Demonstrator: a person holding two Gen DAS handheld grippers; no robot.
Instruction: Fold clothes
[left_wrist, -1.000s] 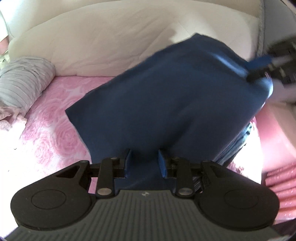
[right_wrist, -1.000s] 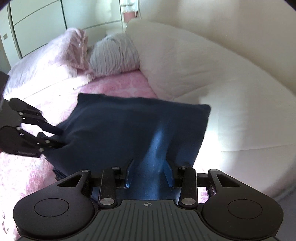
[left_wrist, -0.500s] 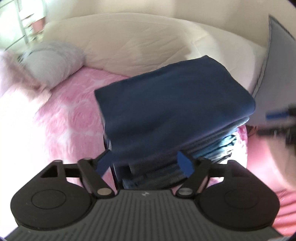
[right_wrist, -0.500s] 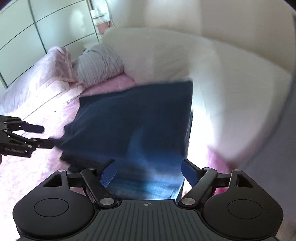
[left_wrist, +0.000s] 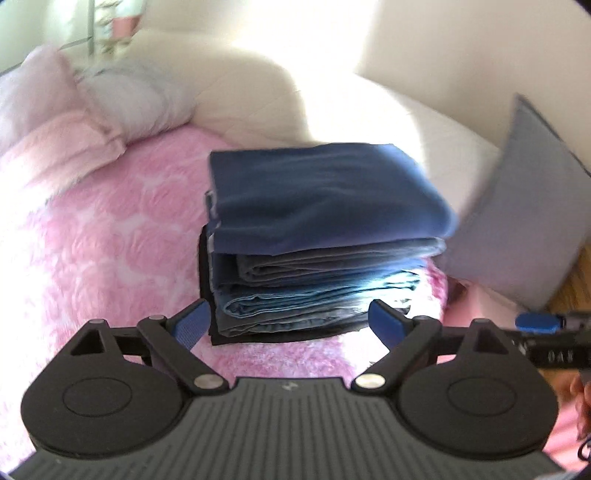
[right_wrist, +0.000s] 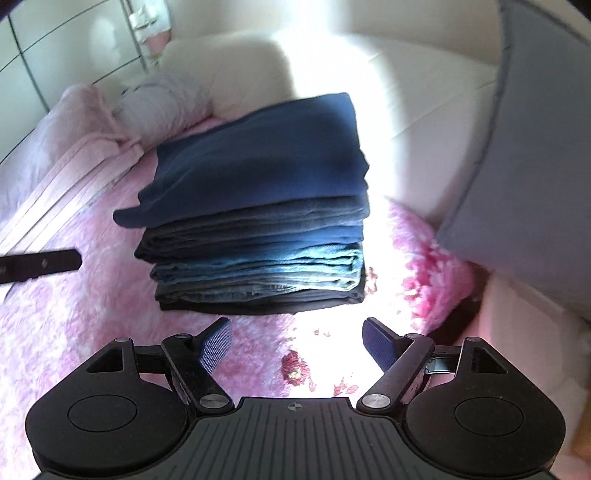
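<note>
left wrist view looks down on one stack of folded clothes (left_wrist: 317, 243) sitting on a pink bedspread (left_wrist: 110, 236), close to the bed's far corner. one dark blue garment (left_wrist: 317, 199) lies folded flat on top of the stack; under it i can make out several denim layers going from grey-blue to pale blue, and a black piece at the very bottom. the exact count of layers is hard to tell through the blur. the left gripper (left_wrist: 289, 323) hangs just in front of the stack with its jaws opening, already spread wide, and nothing between the two blue pads. at the right edge of that view one blue pad of the right gripper (left_wrist: 537, 322) pokes in, apart from the clothes.

from the right wrist view the same stack (right_wrist: 258, 221) sits square on the spread (right_wrist: 92, 332), the blue top piece (right_wrist: 258, 158) hanging a little past the layers at its left corner. the right gripper (right_wrist: 297, 345) is held wide apart too, gripping nothing, short of the stack. a black finger of the left gripper (right_wrist: 40, 264) shows at the left edge.

around the stack: one pink pillow (right_wrist: 74, 122) and one pale striped pillow (right_wrist: 162, 99) at the head, a white padded bed surround (right_wrist: 424, 110) behind, and one grey cushion (right_wrist: 524, 147) leaning at the right.
</note>
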